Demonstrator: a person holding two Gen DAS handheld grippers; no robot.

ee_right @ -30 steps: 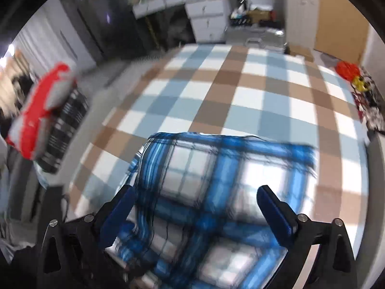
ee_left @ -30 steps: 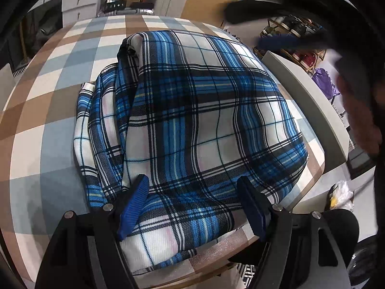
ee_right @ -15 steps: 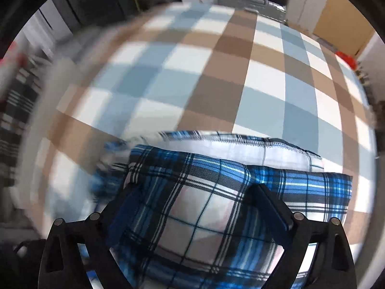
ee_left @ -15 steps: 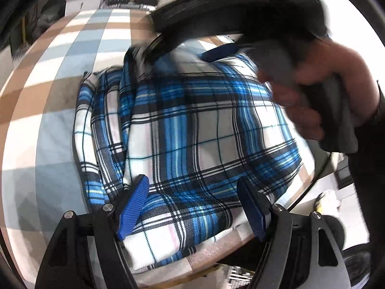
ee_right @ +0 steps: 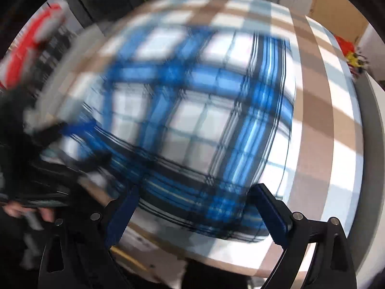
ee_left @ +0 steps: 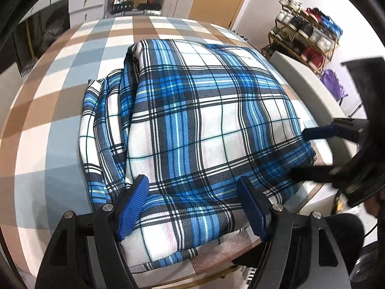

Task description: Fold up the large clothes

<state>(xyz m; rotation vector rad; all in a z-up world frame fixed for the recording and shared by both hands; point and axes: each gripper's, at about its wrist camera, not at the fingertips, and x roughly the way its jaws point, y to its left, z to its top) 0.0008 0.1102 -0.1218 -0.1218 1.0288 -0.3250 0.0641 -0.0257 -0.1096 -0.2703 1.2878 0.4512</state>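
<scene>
A blue, white and black plaid garment [ee_left: 192,120] lies folded in a thick stack on the checked table [ee_left: 60,91]. My left gripper [ee_left: 192,207] is open, its blue pads just over the garment's near edge. My right gripper [ee_right: 197,214] is open at the garment's [ee_right: 192,110] near side in its own blurred view. It also shows in the left wrist view [ee_left: 312,151] at the garment's right edge, fingers spread apart.
The table's front edge [ee_left: 216,265] runs just below the garment. A grey ledge [ee_left: 305,84] borders the table on the right. A shoe rack [ee_left: 308,33] stands beyond it, white drawers [ee_left: 81,0] at the back. Red and striped clothes [ee_right: 31,48] lie left in the right wrist view.
My right gripper has swung from over the garment's far end down to its right near edge. The left gripper has stayed open at the near edge. The garment looks unmoved.
</scene>
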